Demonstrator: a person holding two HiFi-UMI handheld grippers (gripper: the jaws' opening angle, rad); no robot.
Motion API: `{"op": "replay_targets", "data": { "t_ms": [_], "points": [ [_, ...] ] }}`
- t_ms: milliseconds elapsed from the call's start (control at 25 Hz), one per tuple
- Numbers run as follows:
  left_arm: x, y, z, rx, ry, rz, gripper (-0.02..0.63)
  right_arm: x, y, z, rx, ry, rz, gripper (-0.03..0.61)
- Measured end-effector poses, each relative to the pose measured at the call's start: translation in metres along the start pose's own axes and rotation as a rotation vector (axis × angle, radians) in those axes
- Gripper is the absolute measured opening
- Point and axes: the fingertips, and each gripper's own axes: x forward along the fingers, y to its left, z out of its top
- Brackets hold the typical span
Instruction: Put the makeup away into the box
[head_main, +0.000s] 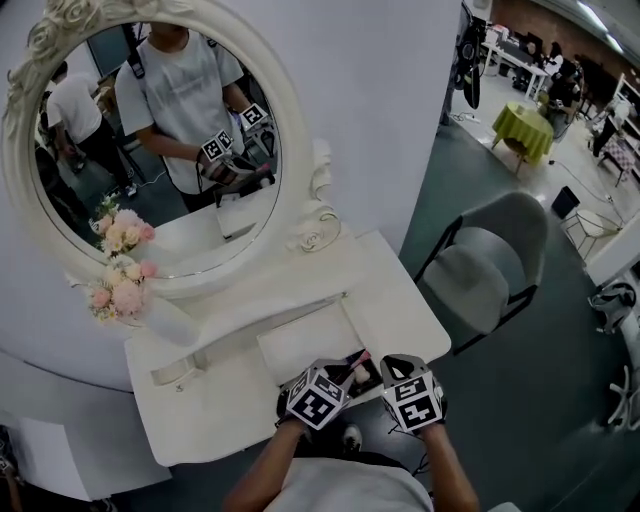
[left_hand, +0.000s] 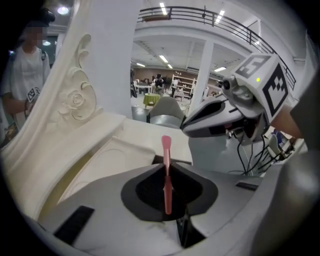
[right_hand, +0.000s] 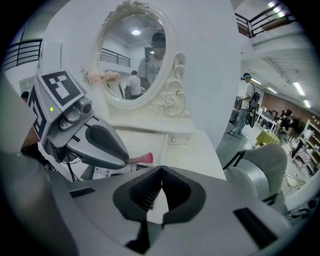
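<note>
At the front edge of the white dressing table (head_main: 405, 300), the left gripper (left_hand: 167, 170) pinches a slender pink makeup stick (left_hand: 166, 146) between narrowed jaws. The stick is near what looks like a shallow white rectangular box (head_main: 300, 345). Just beside it, the right gripper (right_hand: 160, 172) has its jaws pressed together with nothing between them.

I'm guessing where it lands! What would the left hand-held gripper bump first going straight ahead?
The left hand-held gripper would probably hit the white tabletop, its pink stick touching first; depth is unclear.
</note>
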Motion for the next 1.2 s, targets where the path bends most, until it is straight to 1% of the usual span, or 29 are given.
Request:
{"op": "replay_targets", "data": {
  "t_ms": [80,160,200,280,480,560,600,880,1040,1160,1200],
  "points": [
    [0.011,-0.005,-0.017,0.018,0.086,-0.026,0.060,0.002,-0.004,-0.004,-0.001,0.004,-0.004,0.003],
    [0.020,-0.004,-0.035,0.030,0.166,-0.023,0.060,0.003,-0.005,-0.007,0.001,0.013,-0.002,0.003],
    [0.024,-0.002,-0.043,0.030,0.192,-0.013,0.060,0.003,-0.006,-0.007,0.003,0.015,0.000,0.003],
    [0.028,0.004,-0.051,0.020,0.208,0.018,0.060,0.004,-0.006,-0.008,0.006,0.020,0.002,0.003],
    [0.027,0.014,-0.056,-0.012,0.179,0.090,0.066,0.005,-0.003,-0.004,-0.005,0.014,0.008,0.003],
    [0.023,0.014,-0.057,-0.023,0.166,0.098,0.115,0.004,0.000,-0.004,-0.016,0.012,0.013,0.003],
    [0.020,0.015,-0.056,-0.030,0.157,0.102,0.117,0.004,0.001,-0.003,-0.021,0.010,0.015,0.003],
    [-0.010,0.024,-0.046,-0.110,0.063,0.164,0.117,-0.003,0.011,0.017,-0.063,-0.037,0.028,0.003],
    [-0.032,0.031,-0.040,-0.150,-0.010,0.207,0.115,-0.010,0.019,0.031,-0.095,-0.061,0.038,0.003],
    [-0.056,0.040,-0.037,-0.176,-0.067,0.267,0.103,-0.016,0.027,0.043,-0.126,-0.084,0.047,0.003],
    [-0.067,0.043,-0.036,-0.185,-0.090,0.294,0.079,-0.018,0.031,0.048,-0.139,-0.094,0.053,0.003]
  ]
}}
